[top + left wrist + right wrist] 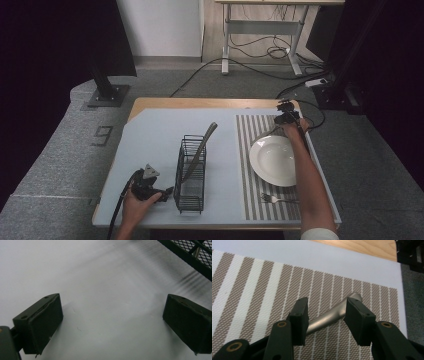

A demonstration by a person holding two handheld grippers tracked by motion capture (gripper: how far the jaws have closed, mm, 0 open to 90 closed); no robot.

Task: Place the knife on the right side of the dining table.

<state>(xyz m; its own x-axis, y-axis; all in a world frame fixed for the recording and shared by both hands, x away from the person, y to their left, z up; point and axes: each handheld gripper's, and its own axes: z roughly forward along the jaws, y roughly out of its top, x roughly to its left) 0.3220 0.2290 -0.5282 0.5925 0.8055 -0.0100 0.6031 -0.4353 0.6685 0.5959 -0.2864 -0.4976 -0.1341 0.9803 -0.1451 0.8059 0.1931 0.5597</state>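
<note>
Utensil handle (329, 317), metal, lies on the striped placemat (249, 297) at the desk's far right, beyond the plate (274, 160); your right claw (325, 315) straddles it, pads apart on either side, not yet pressing; your left claw (112, 322) rests released on the bare desk (100, 277) just beside the wire basket (191, 175); risk, as judged: the smooth handle may skid or roll off a pad if you clench off-centre; count: one plate, one basket holding one utensil (200, 150), one fork (272, 199) near the mat's front edge.
</note>
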